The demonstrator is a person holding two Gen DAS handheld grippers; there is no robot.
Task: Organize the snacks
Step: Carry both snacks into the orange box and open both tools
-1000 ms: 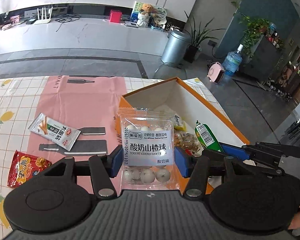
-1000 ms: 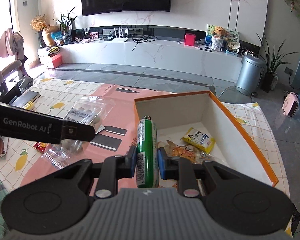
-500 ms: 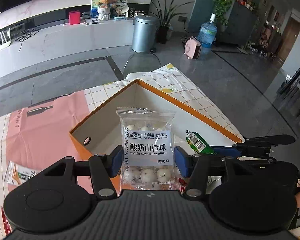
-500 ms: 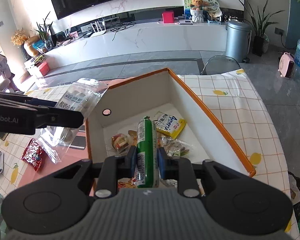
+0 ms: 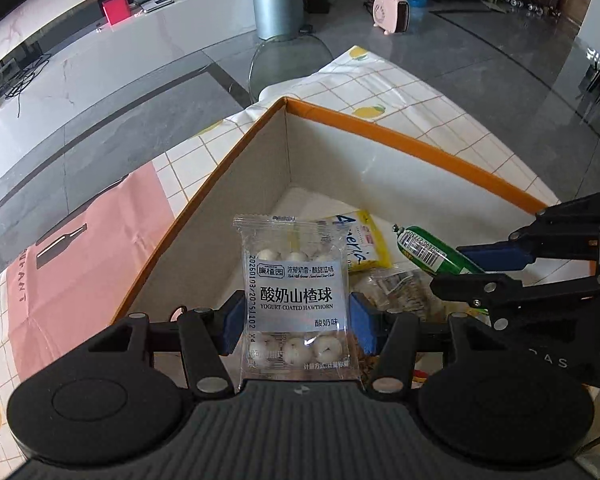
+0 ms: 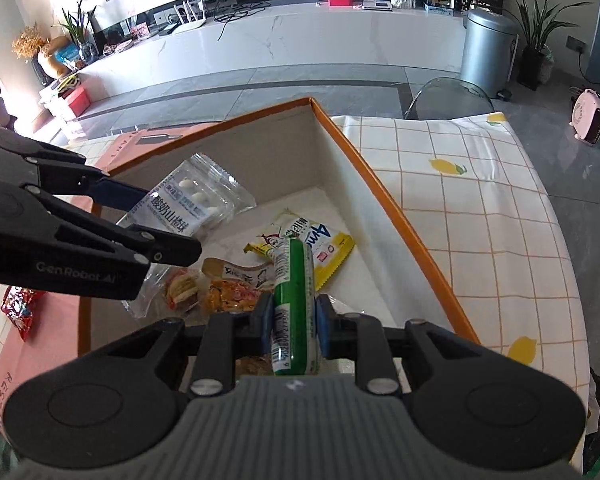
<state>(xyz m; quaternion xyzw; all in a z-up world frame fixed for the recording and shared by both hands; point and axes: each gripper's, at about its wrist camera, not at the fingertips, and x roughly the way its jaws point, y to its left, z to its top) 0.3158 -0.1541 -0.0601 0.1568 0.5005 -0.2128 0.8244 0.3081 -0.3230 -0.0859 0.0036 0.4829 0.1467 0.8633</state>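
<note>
My left gripper [image 5: 296, 322] is shut on a clear bag of yogurt-coated hawthorn balls [image 5: 296, 300], held upright over the near left part of the orange-rimmed box [image 5: 400, 140]. From the right wrist view the same bag [image 6: 188, 208] hangs inside the box's left wall. My right gripper [image 6: 291, 328] is shut on a green tube-shaped snack [image 6: 294, 300], above the box's near middle; that green tube [image 5: 432, 254] also shows at the right of the left wrist view. On the box floor lie a yellow packet [image 6: 320, 240] and several small wrapped snacks [image 6: 216, 288].
The box [image 6: 380, 200] stands on a lemon-print tablecloth [image 6: 480, 220] with a pink mat [image 5: 80, 260] to its left. A red snack packet [image 6: 18, 308] lies on the mat outside the box. A clear chair back [image 6: 448, 96] stands at the table's far edge.
Both grippers have moved from beside the box to over it and come lower, each still holding its snack. The left view has swung away from the packets on the mat.
</note>
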